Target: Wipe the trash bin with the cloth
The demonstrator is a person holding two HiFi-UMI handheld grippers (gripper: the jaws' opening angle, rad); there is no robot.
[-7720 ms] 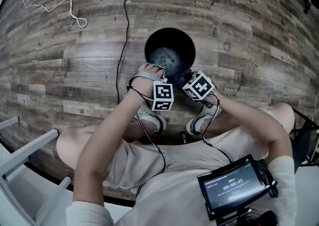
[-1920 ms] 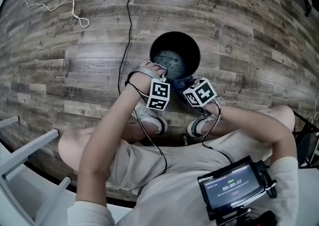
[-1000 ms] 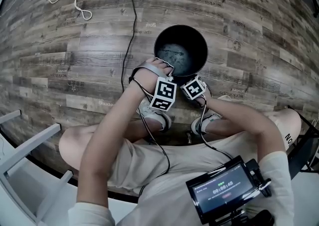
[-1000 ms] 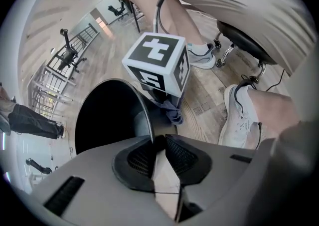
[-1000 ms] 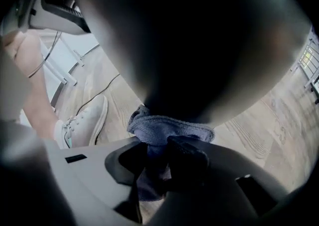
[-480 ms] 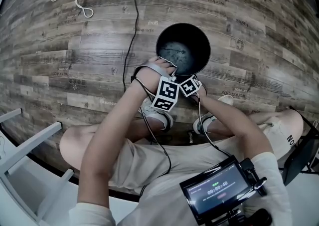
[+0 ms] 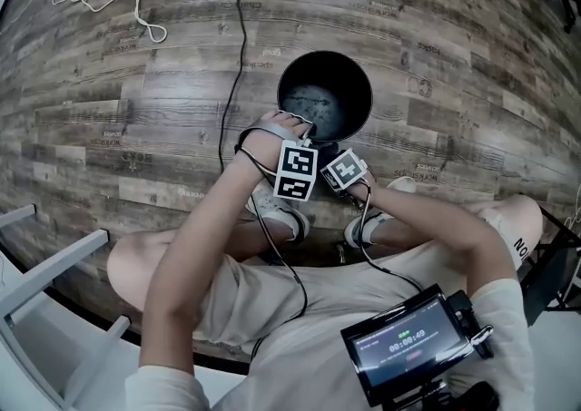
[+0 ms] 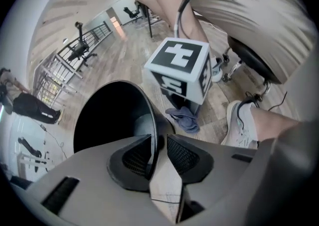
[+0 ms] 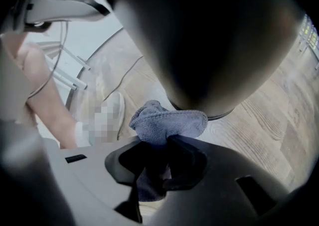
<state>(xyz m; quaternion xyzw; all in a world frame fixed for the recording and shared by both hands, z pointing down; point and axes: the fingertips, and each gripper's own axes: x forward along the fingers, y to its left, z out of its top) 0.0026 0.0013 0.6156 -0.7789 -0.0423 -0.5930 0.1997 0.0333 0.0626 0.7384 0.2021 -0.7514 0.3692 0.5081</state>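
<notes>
The black trash bin (image 7: pixel 324 96) stands on the wood floor, seen from above. My left gripper (image 8: pixel 158 152) straddles its near rim (image 8: pixel 154 130), one pad inside and one outside; its jaws are opening slightly with the rim still between them. In the head view the left gripper (image 7: pixel 306 141) is at the rim's near left. My right gripper (image 9: pixel 162 142) is shut on a bunched blue-grey cloth (image 9: pixel 167 122). The cloth touches the bin's outer wall (image 9: pixel 214 45) low down, near its base. The left gripper view shows the cloth (image 8: pixel 184 118) hanging under the right gripper's marker cube (image 8: pixel 179 70).
A black cable (image 7: pixel 238 46) runs along the floor left of the bin, and a white cord (image 7: pixel 136 10) lies further left. The person's white shoes (image 7: pixel 277 210) (image 7: pixel 368 228) rest just behind the bin. A white frame (image 7: pixel 54 282) stands at the lower left.
The right gripper slid the cloth leftward along the bin's near side toward the left gripper, then drew back slightly. The left gripper stayed on the rim.
</notes>
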